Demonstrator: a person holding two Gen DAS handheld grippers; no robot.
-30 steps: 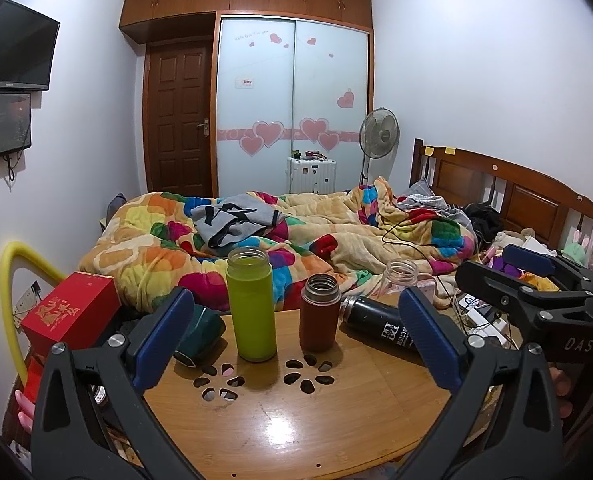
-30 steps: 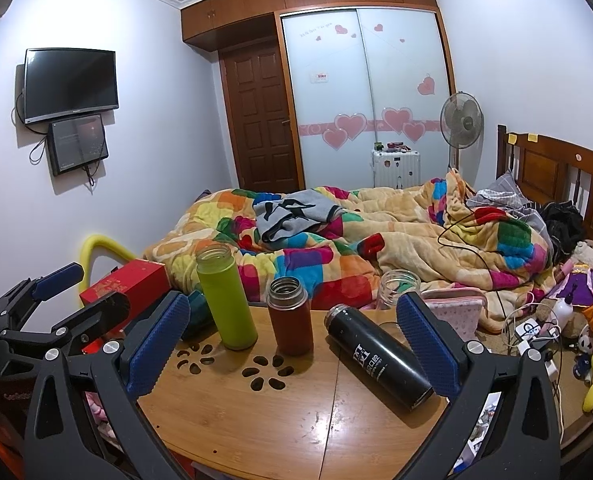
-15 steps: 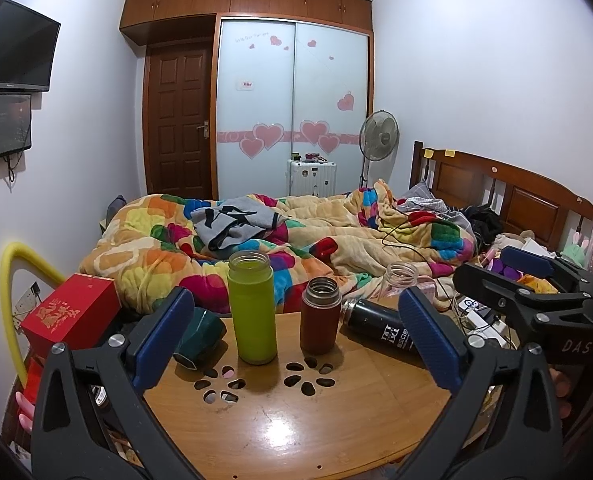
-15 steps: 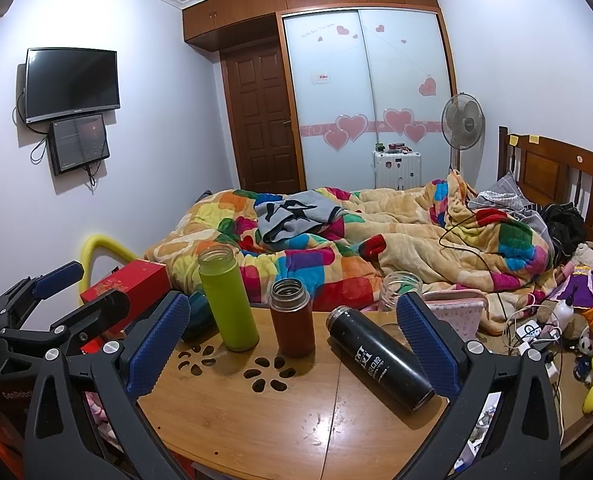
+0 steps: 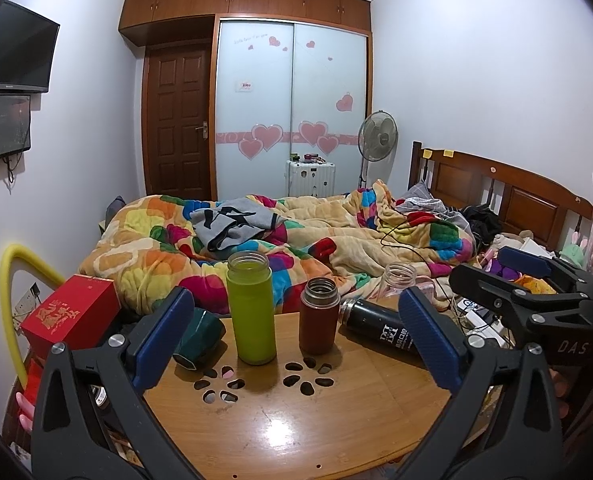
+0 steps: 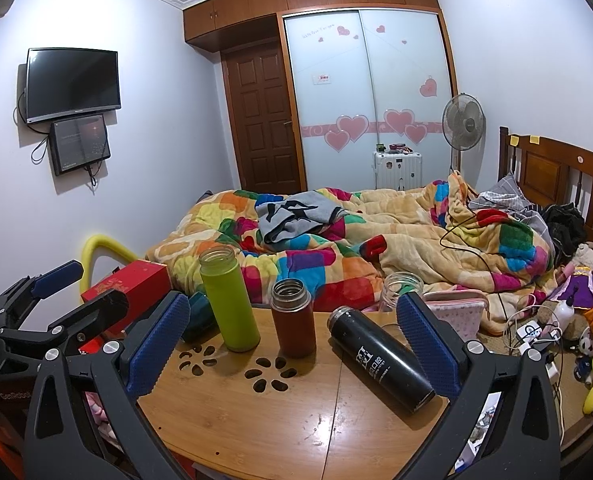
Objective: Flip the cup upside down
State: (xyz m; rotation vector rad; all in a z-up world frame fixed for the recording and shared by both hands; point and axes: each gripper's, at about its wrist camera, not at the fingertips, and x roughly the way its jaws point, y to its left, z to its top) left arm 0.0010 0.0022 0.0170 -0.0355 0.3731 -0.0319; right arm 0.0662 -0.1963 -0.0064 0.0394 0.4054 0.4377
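both the left gripper (image 5: 296,332) and right gripper (image 6: 292,336) are hanging wide, holding nothing, over the table (image 6: 256,420); the green cup (image 5: 253,307) is standing upright at the far left.

Black clamp-style grippers with blue pads

The left gripper (image 5: 296,336) and right gripper (image 6: 292,340) share black plastic frames, silver screws, and textured blue fingers (image 5: 164,336); white "DAS" lettering marks the right one's side.
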